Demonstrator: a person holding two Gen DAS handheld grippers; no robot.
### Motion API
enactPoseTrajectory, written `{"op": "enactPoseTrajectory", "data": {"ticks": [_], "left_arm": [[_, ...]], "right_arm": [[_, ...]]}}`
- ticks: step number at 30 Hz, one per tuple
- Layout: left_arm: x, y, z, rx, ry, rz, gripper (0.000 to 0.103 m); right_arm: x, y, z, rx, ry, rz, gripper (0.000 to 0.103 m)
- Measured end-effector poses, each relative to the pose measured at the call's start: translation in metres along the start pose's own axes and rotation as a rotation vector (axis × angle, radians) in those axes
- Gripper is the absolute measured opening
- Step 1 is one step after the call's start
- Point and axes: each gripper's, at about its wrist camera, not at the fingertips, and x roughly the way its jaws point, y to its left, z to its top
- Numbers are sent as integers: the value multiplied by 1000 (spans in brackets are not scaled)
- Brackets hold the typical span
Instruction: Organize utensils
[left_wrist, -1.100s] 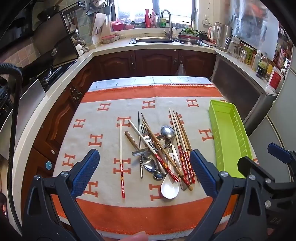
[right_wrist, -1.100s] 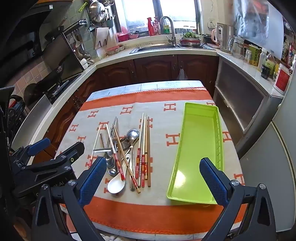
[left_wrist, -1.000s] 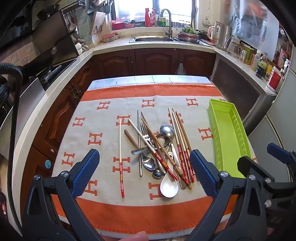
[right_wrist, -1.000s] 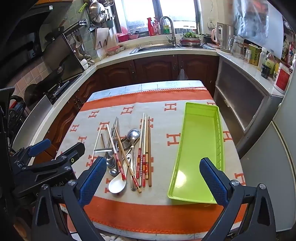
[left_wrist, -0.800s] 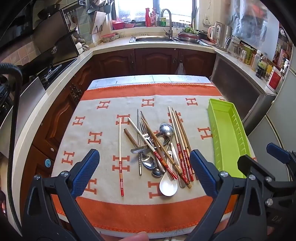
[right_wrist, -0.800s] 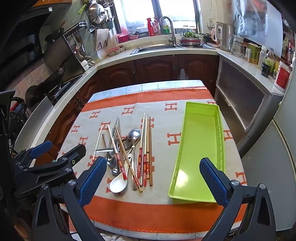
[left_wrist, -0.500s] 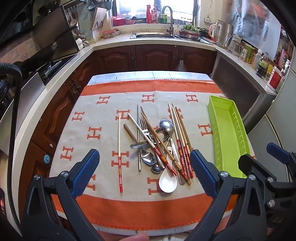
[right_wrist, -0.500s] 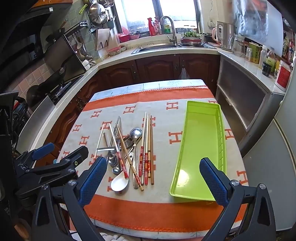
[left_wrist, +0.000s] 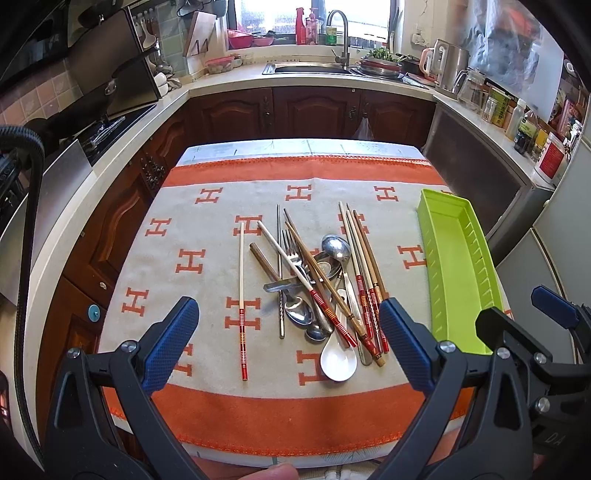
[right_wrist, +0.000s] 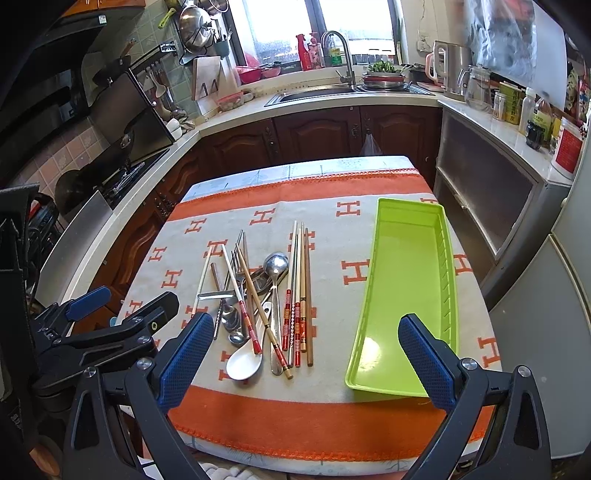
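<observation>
A heap of utensils (left_wrist: 317, 284) lies mid-table on the orange and beige cloth: chopsticks, metal spoons, a fork and a white spoon (left_wrist: 338, 360). One red-tipped chopstick (left_wrist: 242, 295) lies alone to the left of the heap. An empty lime-green tray (right_wrist: 406, 288) sits along the right side. My left gripper (left_wrist: 288, 347) hovers open over the near edge, in front of the heap. My right gripper (right_wrist: 303, 356) is open too, between the heap (right_wrist: 266, 291) and the tray. Neither holds anything.
The table (left_wrist: 295, 146) stands in a kitchen with dark wood cabinets and a counter around it. A sink (left_wrist: 306, 68) is at the back, a stove (left_wrist: 107, 129) at the left, and jars and a kettle (left_wrist: 447, 62) on the right counter. A fingertip (left_wrist: 277, 472) shows at the bottom.
Both grippers have drawn back and risen a little, so the table and utensils sit slightly farther away. Nothing on the table has moved. Both stay open.
</observation>
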Motion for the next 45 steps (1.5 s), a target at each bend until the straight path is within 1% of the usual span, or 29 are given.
{"op": "enactPoseTrajectory", "data": {"ticks": [10,24,31,35,38,40,41,42,43,44,45], "left_arm": [[3,3,-4,-1,19,-5,97],[4,3,-4,2,24,-6,97],[2,3,-4,1,21,-11,97],[-3,3,-1,17,4,-22,97],[-1,9,5,24,-5,-8,97],[4,17,11,17,14,-26,97],[7,22,15,10,28,-38,96],[11,27,18,2,39,-47,95],[14,32,22,-3,45,-49,89],[18,37,25,-5,50,-45,82],[22,42,29,-5,55,-39,79]], "right_arm": [[-1,2,-2,0,-5,6,102],[-5,3,-2,2,-4,18,102],[-6,5,-3,0,-2,30,102],[-7,6,-2,-9,-4,37,102],[-4,5,1,-9,-5,41,99],[-3,3,6,-9,-5,44,96],[-1,2,8,-9,-4,43,95],[1,1,12,-10,0,42,91],[3,-1,16,-10,4,47,88],[6,-2,21,-13,10,53,87],[11,-3,27,-16,16,53,86]]}}
